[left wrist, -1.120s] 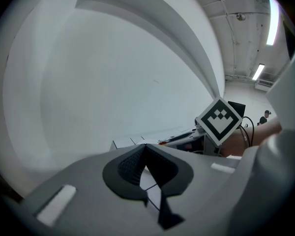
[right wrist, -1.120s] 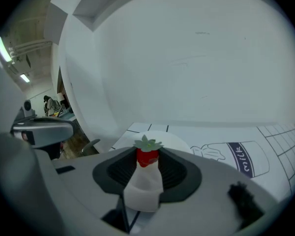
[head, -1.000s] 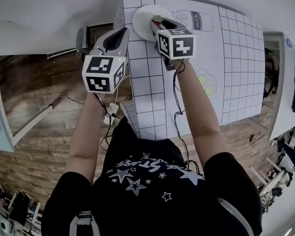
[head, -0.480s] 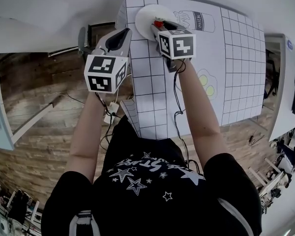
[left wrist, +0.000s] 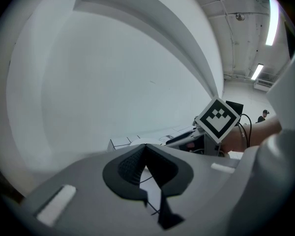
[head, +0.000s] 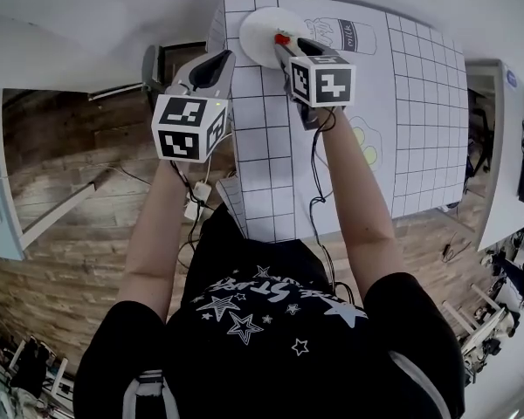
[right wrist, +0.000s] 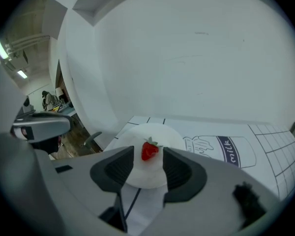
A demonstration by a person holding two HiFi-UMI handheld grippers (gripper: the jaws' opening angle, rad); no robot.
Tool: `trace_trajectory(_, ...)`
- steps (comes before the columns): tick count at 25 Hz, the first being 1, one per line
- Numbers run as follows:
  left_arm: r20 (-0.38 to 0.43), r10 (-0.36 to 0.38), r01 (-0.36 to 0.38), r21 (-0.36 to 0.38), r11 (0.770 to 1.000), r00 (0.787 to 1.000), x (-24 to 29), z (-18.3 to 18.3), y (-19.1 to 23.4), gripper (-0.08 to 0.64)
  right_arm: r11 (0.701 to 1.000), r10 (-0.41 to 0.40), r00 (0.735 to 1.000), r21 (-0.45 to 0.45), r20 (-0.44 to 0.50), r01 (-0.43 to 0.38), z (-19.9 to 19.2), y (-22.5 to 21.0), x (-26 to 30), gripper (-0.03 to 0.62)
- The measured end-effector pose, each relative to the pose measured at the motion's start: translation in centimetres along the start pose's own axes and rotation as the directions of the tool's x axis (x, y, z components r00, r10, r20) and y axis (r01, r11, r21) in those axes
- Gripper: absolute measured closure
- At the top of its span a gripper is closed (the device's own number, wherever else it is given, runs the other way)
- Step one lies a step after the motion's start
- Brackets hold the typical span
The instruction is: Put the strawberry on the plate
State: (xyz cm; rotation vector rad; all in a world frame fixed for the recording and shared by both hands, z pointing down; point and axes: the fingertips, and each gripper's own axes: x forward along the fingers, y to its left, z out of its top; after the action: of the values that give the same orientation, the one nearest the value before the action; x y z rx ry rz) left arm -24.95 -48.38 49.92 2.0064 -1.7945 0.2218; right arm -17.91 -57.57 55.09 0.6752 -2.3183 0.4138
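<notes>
Sitting on the plate (right wrist: 143,180) is the strawberry (right wrist: 149,150). It is small and bright red, with little green leaves on top, and the leaves point up and a bit to one side. In the head view the strawberry (head: 282,38) is a tiny red dot on the side of the plate (head: 258,26) that is closer to the person.

The plate is round and white. The strawberry is the only thing on it.

The right gripper (right wrist: 148,162) is right at the plate and points down at it. Its jaws have just been opening and now stand wide apart. The strawberry is between them, but the dark pads (right wrist: 119,167) do not press on it. There is a small gap on each side.

The plate lies on a white sheet (head: 419,103) with black lines that make squares. Just beside the plate is a drawing of a milk bottle (right wrist: 226,151).

The left gripper (left wrist: 146,150) is off to the left, near the edge of the sheet and apart from the plate. Its jaws are closed together at the tips and have hold of nothing.
</notes>
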Motion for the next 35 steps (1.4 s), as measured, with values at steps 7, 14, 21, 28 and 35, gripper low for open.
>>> trace_trajectory(7, 0.029, 0.011, -0.011, 0.021, 1.000, 1.000, -1.9, 1.2, -2.5, 0.551, 1.000, 0.008, 0.998, -0.031, 0.055, -0.006, 0.5, 0.7, -3.8, 0.414)
trace_trajectory(14, 0.058, 0.036, -0.038, 0.027, 0.999, 0.998, -5.0, 1.6, -6.5, 0.551, 0.996, -0.001, 0.989, -0.092, 0.145, 0.014, 0.3, 1.4, -9.0, 0.531)
trace_trajectory(21, 0.088, 0.074, -0.078, 0.043, 0.996, 0.993, -9.7, 1.3, -11.3, 0.551, 0.993, 0.054, 0.973, -0.114, 0.225, -0.028, -0.9, 3.4, -15.2, 0.569)
trace_trajectory(28, 0.105, 0.092, -0.102, 0.096, 0.990, 0.990, -12.6, 1.4, -16.3, 0.551, 0.990, 0.110, 0.953, -0.111, 0.282, -0.081, -2.8, 3.5, -21.0, 0.577)
trace_trajectory(35, 0.159, 0.126, -0.139, 0.077, 0.987, 0.979, -16.9, 1.1, -22.1, 0.551, 0.983, 0.155, 0.929, -0.141, 0.337, -0.113, -5.4, 4.9, -28.1, 0.577)
